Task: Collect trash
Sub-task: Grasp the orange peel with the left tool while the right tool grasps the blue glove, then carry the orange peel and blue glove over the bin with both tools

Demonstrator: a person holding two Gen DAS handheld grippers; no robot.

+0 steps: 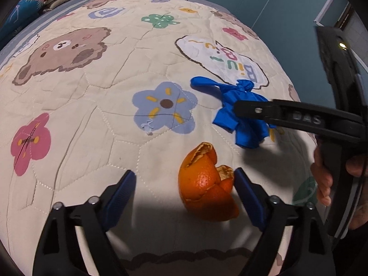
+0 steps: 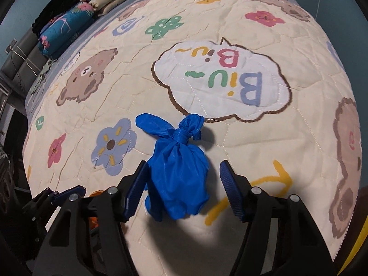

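An orange peel (image 1: 204, 184) lies on the cartoon quilt (image 1: 92, 115). My left gripper (image 1: 184, 180) is open around it: the right pad sits right against the peel, the left pad stands well clear. A knotted blue plastic bag (image 2: 179, 172) lies just beyond the peel, also in the left wrist view (image 1: 241, 115). My right gripper (image 2: 184, 169) is open with the bag between its fingers; the left pad is at the bag's side, the right pad apart. One right finger (image 1: 264, 110) crosses the bag in the left wrist view.
The quilt covers a bed with bear, flower and "Biu Biu" prints. Folded pillows and bedding (image 2: 69, 23) are stacked at the far left corner by a grey headboard (image 2: 20, 53). A hand (image 1: 322, 179) holds the right gripper. Teal wall (image 1: 276, 0) behind.
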